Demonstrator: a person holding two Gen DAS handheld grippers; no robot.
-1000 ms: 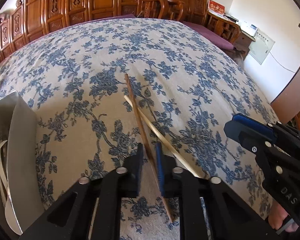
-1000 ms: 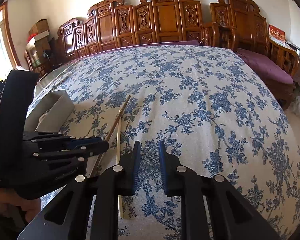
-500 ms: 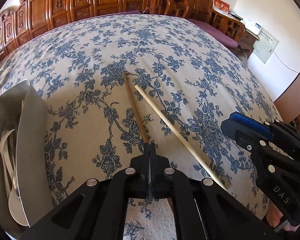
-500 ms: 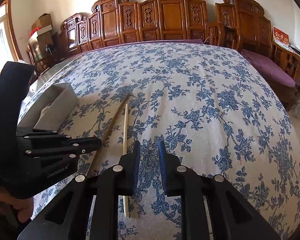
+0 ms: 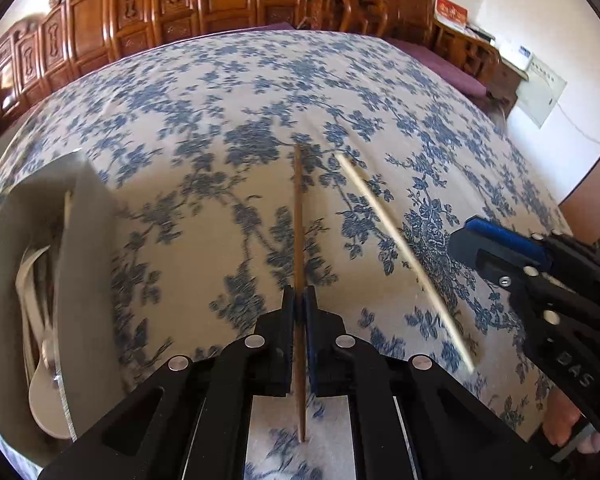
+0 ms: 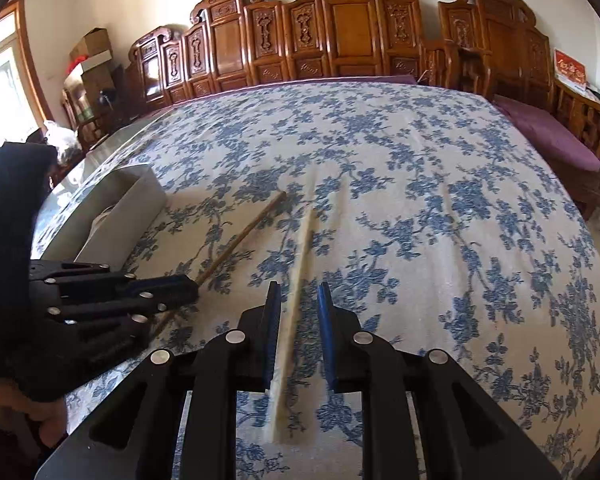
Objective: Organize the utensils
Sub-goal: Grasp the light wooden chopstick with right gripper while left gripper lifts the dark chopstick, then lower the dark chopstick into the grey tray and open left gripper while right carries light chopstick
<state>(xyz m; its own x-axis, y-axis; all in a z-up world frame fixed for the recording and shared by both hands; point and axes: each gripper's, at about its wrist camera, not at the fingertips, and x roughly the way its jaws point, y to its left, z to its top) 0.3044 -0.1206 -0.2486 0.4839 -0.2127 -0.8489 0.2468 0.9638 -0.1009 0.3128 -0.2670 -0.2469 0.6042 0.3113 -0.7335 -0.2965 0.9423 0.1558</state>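
My left tool [image 5: 299, 300] has just pinched the dark chopstick [image 5: 298, 216] off the pale one [image 6: 296, 292], which lies untouched between my right tool's [image 6: 298, 300] spread jaws, the box [image 5: 84, 240] waiting left.

We saw the tray [image 5: 84, 264] cut off at the left edge, and the pale chopstick [image 5: 400, 256] was blurred.
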